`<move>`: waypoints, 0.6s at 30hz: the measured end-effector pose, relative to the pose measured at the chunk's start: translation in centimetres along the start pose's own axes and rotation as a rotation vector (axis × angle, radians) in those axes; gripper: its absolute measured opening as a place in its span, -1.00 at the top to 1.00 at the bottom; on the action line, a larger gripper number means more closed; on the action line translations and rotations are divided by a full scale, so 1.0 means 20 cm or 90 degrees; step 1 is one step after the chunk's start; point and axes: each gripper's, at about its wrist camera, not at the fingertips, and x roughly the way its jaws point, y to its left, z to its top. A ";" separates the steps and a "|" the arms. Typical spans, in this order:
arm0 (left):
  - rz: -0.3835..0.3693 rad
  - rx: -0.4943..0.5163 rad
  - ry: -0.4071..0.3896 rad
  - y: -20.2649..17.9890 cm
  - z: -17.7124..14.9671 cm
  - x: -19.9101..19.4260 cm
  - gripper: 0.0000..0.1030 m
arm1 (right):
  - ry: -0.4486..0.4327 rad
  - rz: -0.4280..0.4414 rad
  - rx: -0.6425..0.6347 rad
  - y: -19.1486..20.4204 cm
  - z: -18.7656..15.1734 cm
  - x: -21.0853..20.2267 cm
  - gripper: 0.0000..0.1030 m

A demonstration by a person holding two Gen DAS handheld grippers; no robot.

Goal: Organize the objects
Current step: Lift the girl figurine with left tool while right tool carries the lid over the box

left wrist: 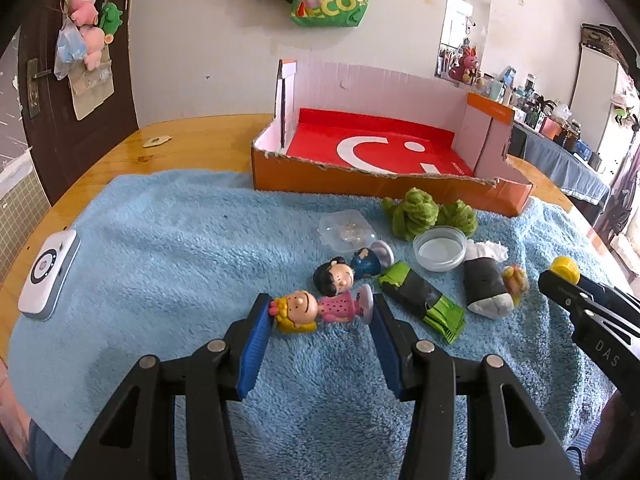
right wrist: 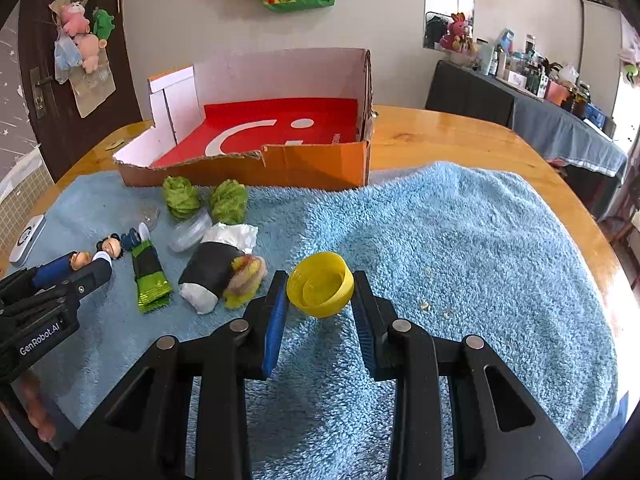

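Left tool (left wrist: 320, 312) clamped on blonde figurine (left wrist: 312, 309) lying on blue towel (left wrist: 180, 240). Right tool (right wrist: 320, 292) clamped on yellow cap (right wrist: 320, 284) above towel. Orange cardboard box (right wrist: 312, 164) sits behind on table (right wrist: 460, 140).

Blonde figurine (left wrist: 310, 310): lying sideways, mid-towel, near front edge.
Yellow cap (right wrist: 320, 284): tilting, opening facing the camera.
Box (left wrist: 360, 178): sitting open at towel's far edge.
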 end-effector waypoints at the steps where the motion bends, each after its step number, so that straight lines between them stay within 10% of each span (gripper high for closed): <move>1: 0.000 0.002 -0.003 0.00 0.01 -0.01 0.01 | -0.002 0.001 -0.001 0.00 0.00 0.00 0.42; 18: -0.017 0.028 -0.054 -0.02 0.24 -0.09 0.01 | -0.033 0.053 -0.029 0.11 0.21 -0.06 0.42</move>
